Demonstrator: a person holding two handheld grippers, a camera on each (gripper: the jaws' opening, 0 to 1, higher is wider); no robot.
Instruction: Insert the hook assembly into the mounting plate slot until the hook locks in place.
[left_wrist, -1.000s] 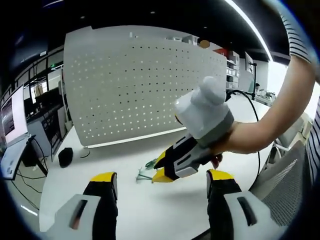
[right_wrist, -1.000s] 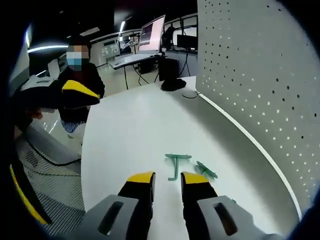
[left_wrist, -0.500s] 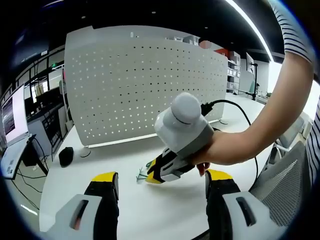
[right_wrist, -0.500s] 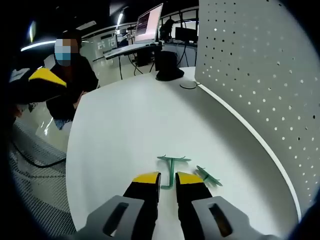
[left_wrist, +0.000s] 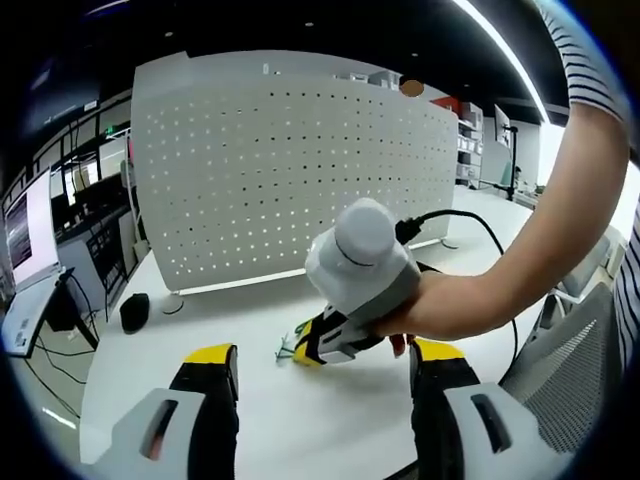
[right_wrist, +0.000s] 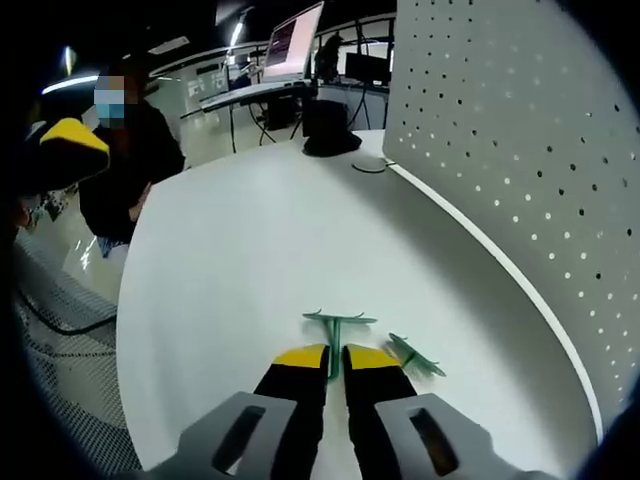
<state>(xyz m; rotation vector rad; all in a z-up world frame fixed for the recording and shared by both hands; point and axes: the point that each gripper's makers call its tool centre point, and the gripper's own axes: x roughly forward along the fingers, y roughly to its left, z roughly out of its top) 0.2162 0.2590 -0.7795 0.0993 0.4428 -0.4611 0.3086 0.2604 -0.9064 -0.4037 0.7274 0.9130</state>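
Hooks come first: two green pieces lie on the white table (right_wrist: 230, 260), and my right gripper (right_wrist: 335, 358) is down on the nearer one, the T-shaped hook (right_wrist: 333, 328), low in the centre of the right gripper view. Its yellow-tipped jaws stand nearly together around the stem, with the crossbar sticking out just beyond the tips; I judge them closed on it, though whether the hold is firm I cannot tell. The second green hook (right_wrist: 414, 355) lies just to the right of the jaws, close enough to get dragged along.

In the left gripper view the right gripper shows at centre, held by the person's hand (left_wrist: 440, 305), tips down on the green pieces. My left gripper (left_wrist: 322, 365) hangs over the table at the bottom of that frame, jaws wide apart and holding nothing.

The perforated mounting plate (right_wrist: 520, 150) stands upright along the right of the right gripper view.

To do this pickup well, I would check the stem sits square between the pads before lifting, raise it straight so the neighbouring piece stays put, and keep the crossbar clear of the tips for the later insertion into the plate.
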